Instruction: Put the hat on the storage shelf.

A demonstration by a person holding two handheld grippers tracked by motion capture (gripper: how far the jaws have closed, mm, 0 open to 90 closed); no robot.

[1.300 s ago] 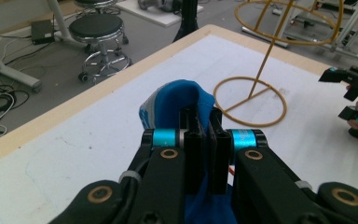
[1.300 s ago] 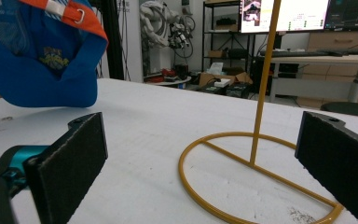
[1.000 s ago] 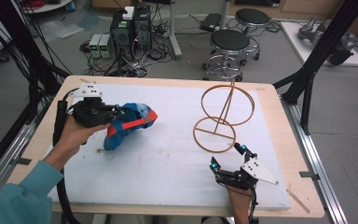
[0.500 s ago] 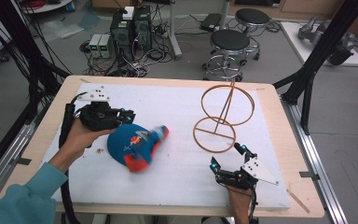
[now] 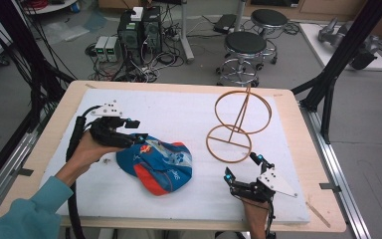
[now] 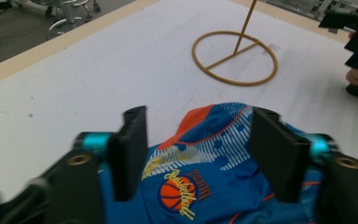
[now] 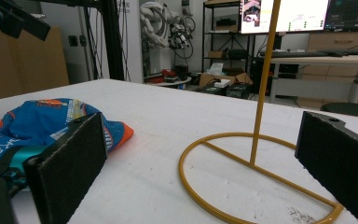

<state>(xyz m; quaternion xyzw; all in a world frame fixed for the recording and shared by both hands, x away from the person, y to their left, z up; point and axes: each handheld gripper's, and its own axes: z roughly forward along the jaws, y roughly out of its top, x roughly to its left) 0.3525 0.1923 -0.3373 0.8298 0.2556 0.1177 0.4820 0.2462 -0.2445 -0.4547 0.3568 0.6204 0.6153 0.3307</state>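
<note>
A blue and orange cap [image 5: 156, 163] with basketball print lies crumpled on the white mat [image 5: 189, 112], left of the table's middle and nearer its front edge than its back. My left gripper [image 5: 138, 130] hangs at the cap's left end, its jaws having just been opening: in the left gripper view they stand wide to either side of the fabric, which lies below and between them, the pads not pressing on it. My left hand [image 5: 90, 149] comes in from the front left corner, in a teal sleeve [image 5: 27, 211].

To the right of the cap, well apart from it, a gold wire stand [image 5: 236, 122] rests on the mat toward the table's right edge: a flat ring as base, a slanted rod, an upright ring above.

My right gripper [image 5: 239, 167] sits near the front right corner, just in front of the stand's base ring, jaws wide with nothing between them, facing that ring.
</note>
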